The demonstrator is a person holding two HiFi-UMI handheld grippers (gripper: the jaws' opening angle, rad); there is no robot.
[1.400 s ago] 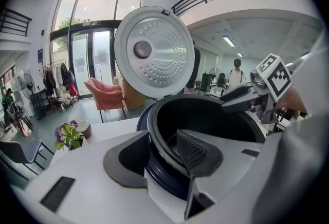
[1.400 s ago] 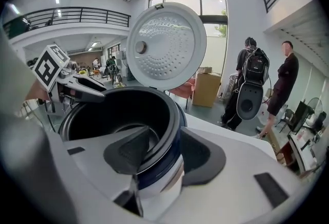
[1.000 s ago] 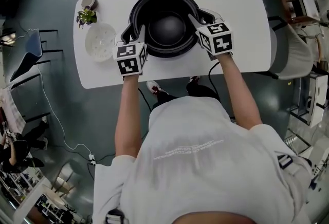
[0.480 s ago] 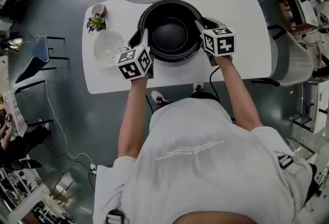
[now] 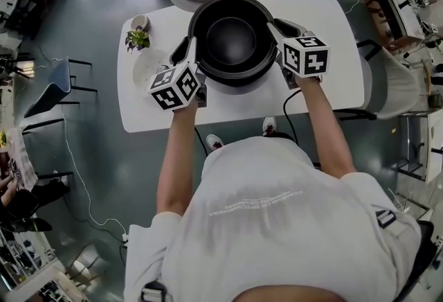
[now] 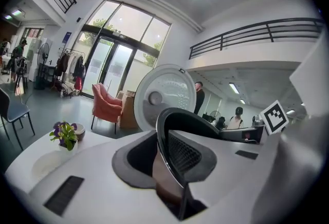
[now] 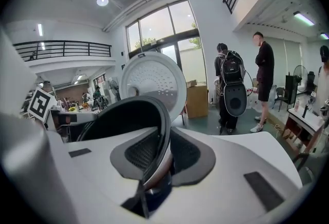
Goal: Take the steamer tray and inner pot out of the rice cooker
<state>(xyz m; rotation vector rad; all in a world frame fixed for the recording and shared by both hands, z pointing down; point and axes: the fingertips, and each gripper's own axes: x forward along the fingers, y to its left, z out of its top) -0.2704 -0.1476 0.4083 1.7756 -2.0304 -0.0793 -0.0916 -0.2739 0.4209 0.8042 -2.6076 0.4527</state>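
Inner pot rim (image 6: 158,130) between closing fingers (image 6: 77,176)

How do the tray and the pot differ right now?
The tray is white; the pot is black. The tray lies on the table, partly hidden behind the left gripper; the pot is held at opposite sides of its rim by the left gripper and the right gripper, whose jaws are closing on it. The tray looks smaller than the pot. Both are round.
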